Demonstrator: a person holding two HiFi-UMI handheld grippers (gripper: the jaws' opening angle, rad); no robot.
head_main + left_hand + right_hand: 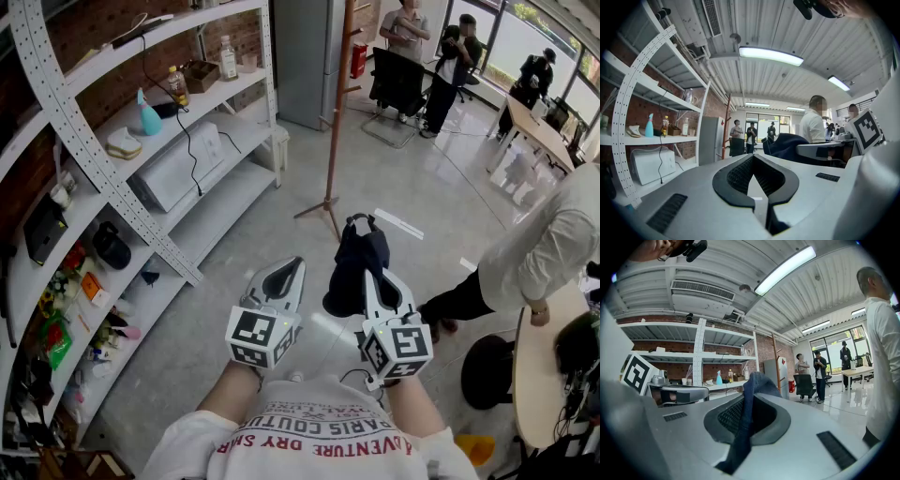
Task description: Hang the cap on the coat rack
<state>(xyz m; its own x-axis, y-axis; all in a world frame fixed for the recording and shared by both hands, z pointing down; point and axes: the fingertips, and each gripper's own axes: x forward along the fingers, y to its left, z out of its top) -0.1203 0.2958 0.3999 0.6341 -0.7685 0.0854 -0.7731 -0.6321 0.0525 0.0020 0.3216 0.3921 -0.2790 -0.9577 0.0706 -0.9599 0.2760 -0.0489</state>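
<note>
well, in the head view the right gripper (368,274) is low in the middle of the picture. its jaws are shut tight on a dark blue cap (357,262). the cap sticks out past the jaws and bunches up a little to their left. it is up in the air over the shiny grey floor (234,244). in the right gripper view the blue cloth runs right down the middle between the two jaws, squeezed there.

the left gripper (294,266) is just beside the right one, on its left. its jaws are closed together and there is nothing between them. both grippers point level, out toward the room.

the coat rack (336,122) is a tall brown wooden pole in the upper middle of the head view. it stands on spread feet on the floor, and short pegs stick out near its top. it is well apart from the cap, and the cap does not touch it.

white shelves (202,103) fill the left side of the picture, against a brick wall. a blue spray bottle (147,114) stands on one of them. a person in a white shirt (553,244) stands at the right edge. more people (450,56) are far off in the upper right, near the windows.
</note>
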